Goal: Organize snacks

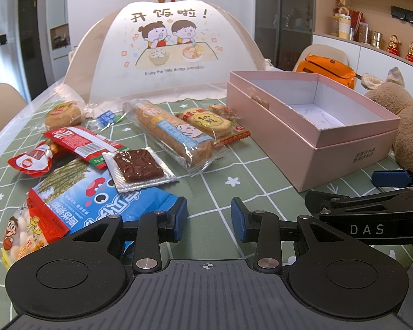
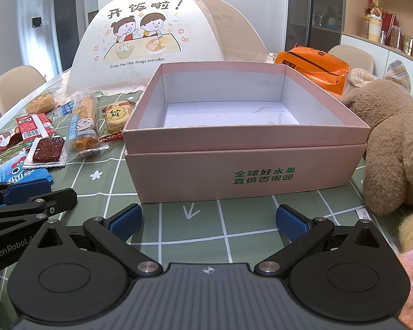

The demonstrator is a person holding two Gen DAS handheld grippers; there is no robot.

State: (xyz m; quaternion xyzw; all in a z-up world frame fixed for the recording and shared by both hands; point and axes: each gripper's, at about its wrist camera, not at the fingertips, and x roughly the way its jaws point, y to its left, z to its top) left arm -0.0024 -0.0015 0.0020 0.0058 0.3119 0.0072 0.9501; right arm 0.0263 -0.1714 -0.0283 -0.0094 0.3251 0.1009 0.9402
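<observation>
Blue seaweed packet (image 1: 96,203) partly hidden behind left tongs (image 1: 209,220).

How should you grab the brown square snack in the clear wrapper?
Probably by a crimped edge of the brown square snack, not the flat middle. It lies tilted on top of the blue packet, so its near right corner sticks out free. The left gripper, open and empty, could come in low from the front and pinch that corner.
</observation>
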